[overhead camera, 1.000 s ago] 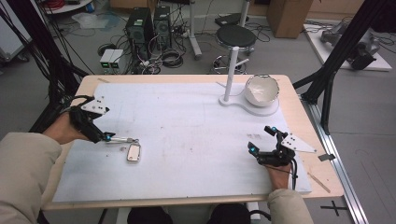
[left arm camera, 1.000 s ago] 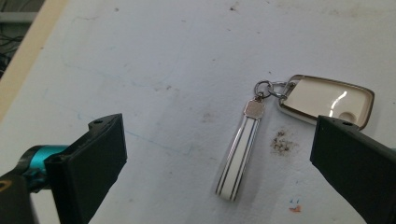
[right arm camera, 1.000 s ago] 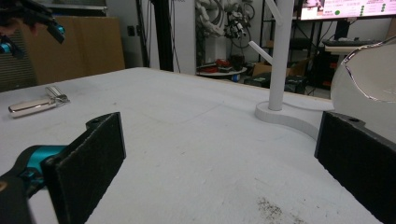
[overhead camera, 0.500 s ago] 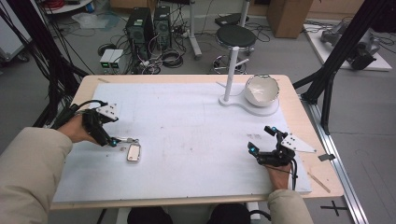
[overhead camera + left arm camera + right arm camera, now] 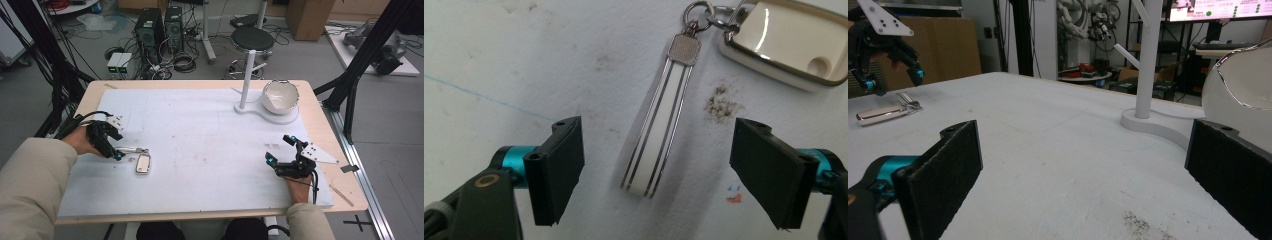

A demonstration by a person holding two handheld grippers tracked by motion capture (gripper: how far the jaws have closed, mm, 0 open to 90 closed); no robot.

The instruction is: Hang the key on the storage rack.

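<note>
Showing, largest to smallest: table (image 5: 320,107), wood w/ white mat on top, person's sleeves entering from near edge. White stand (image 5: 246,80) w/ upright post at far right of mat; white bowl (image 5: 280,96) on its base, just beside post. Both well apart from either tool, nothing betw. them and the work. Right tool (image 5: 280,150) rests low at near right of mat, jaws apart, nothing betw. them. Left tool (image 5: 656,167) at near left, pointing down over key-fob strap (image 5: 659,137); jaws have just been closing, pads not yet touching strap, which lies flat betw. them. Key fob (image 5: 143,163), cream w/ metal rim, lies on mat just beyond strap, joined by small ring (image 5: 696,11). Dark smudge (image 5: 722,102) on mat beside strap.
</note>
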